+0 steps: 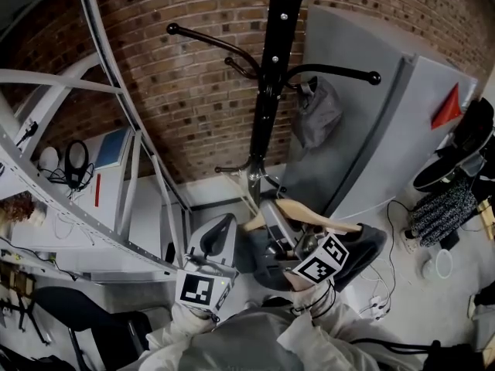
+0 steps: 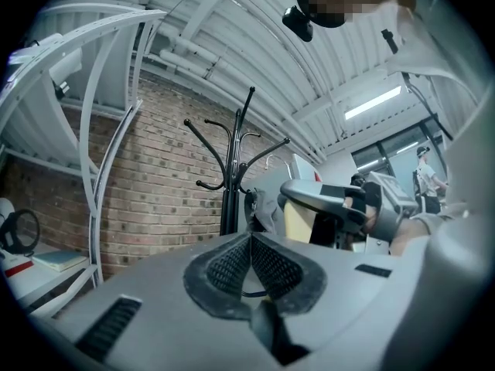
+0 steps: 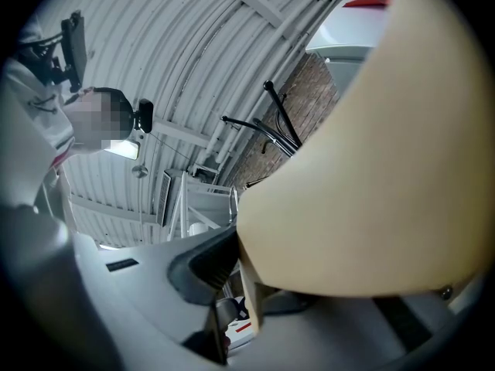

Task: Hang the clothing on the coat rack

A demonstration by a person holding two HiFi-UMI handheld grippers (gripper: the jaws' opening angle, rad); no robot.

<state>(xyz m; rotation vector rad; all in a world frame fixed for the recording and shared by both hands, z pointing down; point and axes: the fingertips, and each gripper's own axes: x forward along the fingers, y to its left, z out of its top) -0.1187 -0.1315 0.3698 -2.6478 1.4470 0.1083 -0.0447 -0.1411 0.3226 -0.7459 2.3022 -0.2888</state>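
The black coat rack (image 1: 267, 91) stands against the brick wall, and a grey garment (image 1: 313, 114) hangs from one of its right hooks. My right gripper (image 1: 290, 234) is shut on a pale wooden hanger (image 1: 309, 215), which carries a dark garment (image 1: 360, 250) below the rack. The hanger (image 3: 371, 168) fills most of the right gripper view, clamped between the jaws of the right gripper (image 3: 240, 277). My left gripper (image 1: 216, 238) is lower left of the hanger. In its own view the left gripper (image 2: 249, 242) has its pads meeting, with nothing between them, and points at the rack (image 2: 232, 184).
A tall grey cabinet (image 1: 371, 130) stands right of the rack. A white curved metal frame (image 1: 116, 91) and a shelf with headphones (image 1: 76, 161) are at left. Dark clothes (image 1: 448, 199) and cables (image 1: 379, 300) lie on the floor at right. A black chair (image 1: 69, 315) is at lower left.
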